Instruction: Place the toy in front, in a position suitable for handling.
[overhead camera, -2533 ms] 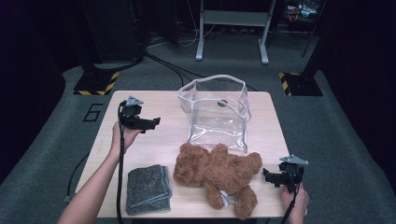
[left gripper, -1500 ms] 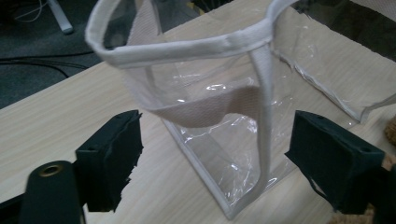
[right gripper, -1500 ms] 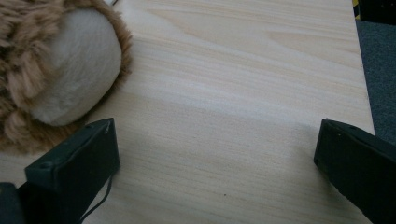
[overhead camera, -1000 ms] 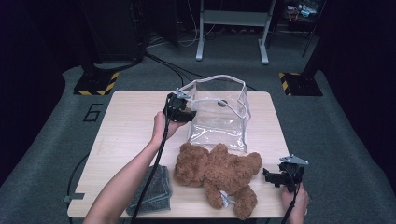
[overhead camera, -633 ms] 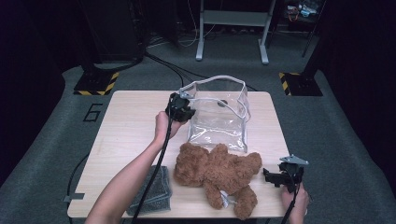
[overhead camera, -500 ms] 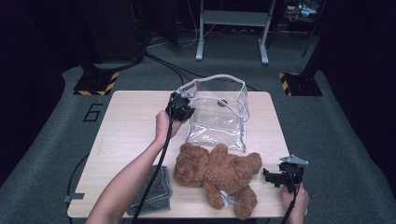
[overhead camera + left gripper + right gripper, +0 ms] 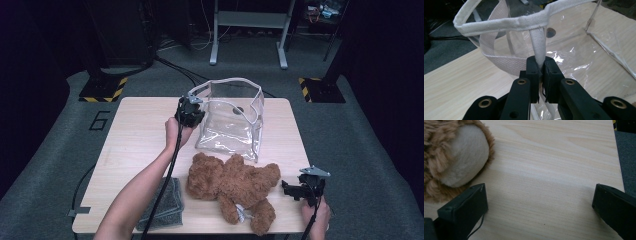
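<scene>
clear bag [image 7: 231, 120] strap pinched in left gripper [image 7: 541, 72] fingers; right gripper [image 7: 539, 202] fingers wide over bare table [image 7: 554, 170] edge

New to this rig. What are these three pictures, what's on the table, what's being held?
No robot here: a person holds a two-fingered gripper in each hand. The high view looks down on the table; the other two views come from cameras riding on each gripper.

On the table: a clear bag with white webbing trim, a brown teddy bear and a folded grey cloth.

The left gripper is shut on a white strap at the bag's rim; its fingers have just closed there. The right gripper rests open by the bear's paw, holding nothing.
</scene>
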The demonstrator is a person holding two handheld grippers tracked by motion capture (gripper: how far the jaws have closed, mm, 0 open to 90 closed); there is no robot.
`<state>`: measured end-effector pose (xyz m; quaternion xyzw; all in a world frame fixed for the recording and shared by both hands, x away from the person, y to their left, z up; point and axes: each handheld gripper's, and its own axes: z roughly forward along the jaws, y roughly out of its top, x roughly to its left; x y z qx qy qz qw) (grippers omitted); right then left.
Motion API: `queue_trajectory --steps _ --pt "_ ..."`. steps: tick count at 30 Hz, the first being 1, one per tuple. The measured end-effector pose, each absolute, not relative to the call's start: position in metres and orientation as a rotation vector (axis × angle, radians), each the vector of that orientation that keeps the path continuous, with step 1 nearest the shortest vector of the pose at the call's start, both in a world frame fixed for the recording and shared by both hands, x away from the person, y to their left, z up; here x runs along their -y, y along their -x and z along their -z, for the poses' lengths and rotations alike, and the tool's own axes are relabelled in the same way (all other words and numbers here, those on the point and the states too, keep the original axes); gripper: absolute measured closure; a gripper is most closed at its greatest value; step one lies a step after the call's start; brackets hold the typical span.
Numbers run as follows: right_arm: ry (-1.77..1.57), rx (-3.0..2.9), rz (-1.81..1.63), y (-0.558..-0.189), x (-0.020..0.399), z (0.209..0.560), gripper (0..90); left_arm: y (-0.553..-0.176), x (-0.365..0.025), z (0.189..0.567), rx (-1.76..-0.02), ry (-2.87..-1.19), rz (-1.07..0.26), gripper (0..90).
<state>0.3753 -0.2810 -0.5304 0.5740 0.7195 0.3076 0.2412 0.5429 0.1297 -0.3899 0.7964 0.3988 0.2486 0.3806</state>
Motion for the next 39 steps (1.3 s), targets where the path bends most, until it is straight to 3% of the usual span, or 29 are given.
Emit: queue_trajectory --steps 39 --pt "-1.566 -1.968 -0.840 -0.375 0.281 0.531 0.0 -0.556 -0.175 0.394 -1.095 -1.950 -0.755 84.9"
